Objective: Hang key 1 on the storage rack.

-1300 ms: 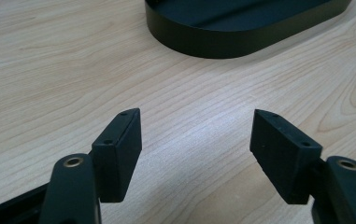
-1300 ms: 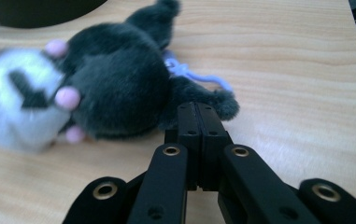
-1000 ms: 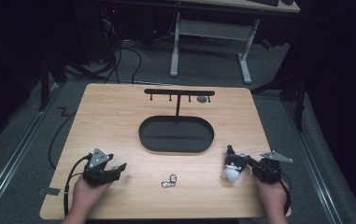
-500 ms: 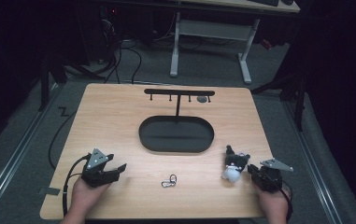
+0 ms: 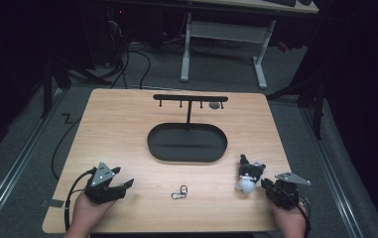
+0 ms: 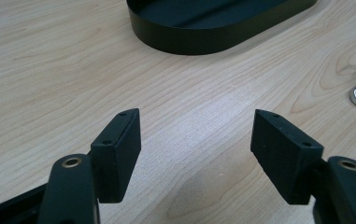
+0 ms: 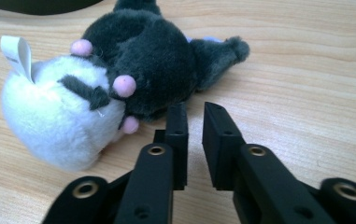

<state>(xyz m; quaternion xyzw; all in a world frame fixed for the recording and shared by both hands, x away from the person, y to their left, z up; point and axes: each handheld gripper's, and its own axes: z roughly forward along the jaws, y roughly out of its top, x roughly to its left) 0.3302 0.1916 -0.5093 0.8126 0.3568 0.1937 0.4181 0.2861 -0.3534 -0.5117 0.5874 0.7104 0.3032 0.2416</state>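
Fluffy plush toy (image 7: 105, 88) on wood-grain table (image 7: 306, 70); right tool (image 7: 195, 116) nearly clenched, empty; left tool (image 6: 196, 140) released

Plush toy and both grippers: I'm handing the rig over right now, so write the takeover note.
Left gripper: open, holds nothing, low over the table near its front left corner.
Right gripper: jaws nearly closed, a narrow gap, nothing between them, just short of the plush toy.
The toy lies on its side, front right, beside the black oval tray. A metal clip lies at front centre. A hook rack stands behind the tray.
Done: nothing grasped.
Left: probably open the right jaws and grip the toy.
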